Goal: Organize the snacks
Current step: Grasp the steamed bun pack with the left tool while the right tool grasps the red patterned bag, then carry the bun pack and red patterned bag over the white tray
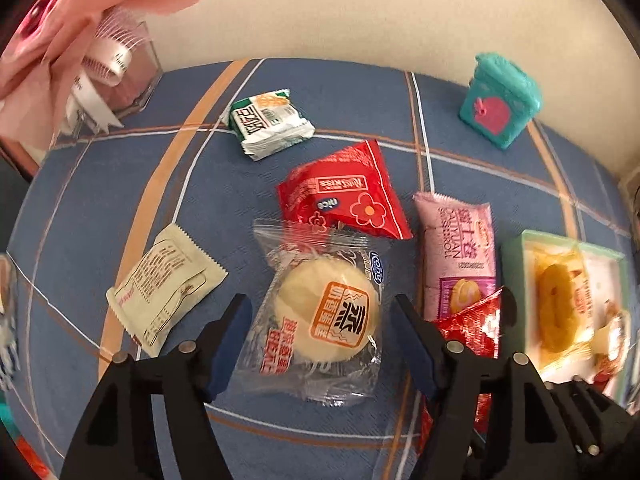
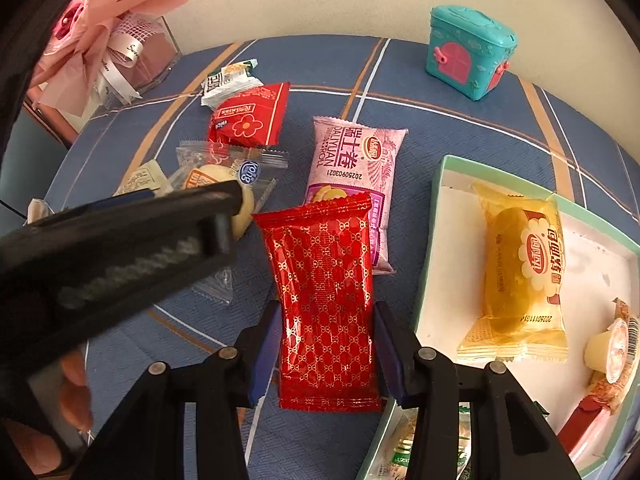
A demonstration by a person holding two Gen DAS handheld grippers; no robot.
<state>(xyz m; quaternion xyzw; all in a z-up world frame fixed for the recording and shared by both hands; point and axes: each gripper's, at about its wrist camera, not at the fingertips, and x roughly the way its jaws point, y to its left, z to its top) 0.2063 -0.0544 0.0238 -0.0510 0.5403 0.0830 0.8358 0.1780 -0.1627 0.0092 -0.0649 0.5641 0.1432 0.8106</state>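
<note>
My left gripper (image 1: 320,344) is open, its fingers on either side of a clear-wrapped pale round cake (image 1: 324,312) lying on the blue plaid cloth; the cake also shows in the right wrist view (image 2: 224,176). My right gripper (image 2: 326,356) is open around a red gold-patterned packet (image 2: 324,304), which shows in the left wrist view (image 1: 476,328). A pink roll packet (image 2: 352,176), a red flower packet (image 2: 248,120), a green-white packet (image 1: 268,124) and a cream sachet (image 1: 164,292) lie around. A green-rimmed white box (image 2: 436,208) at right holds a yellow bread packet (image 2: 520,272).
A teal toy house (image 2: 468,48) stands at the back right. A pink bouquet in a clear box (image 2: 100,44) stands at the back left. The left gripper's body (image 2: 112,248) crosses the right wrist view. Small jelly cups (image 2: 612,344) lie in the box.
</note>
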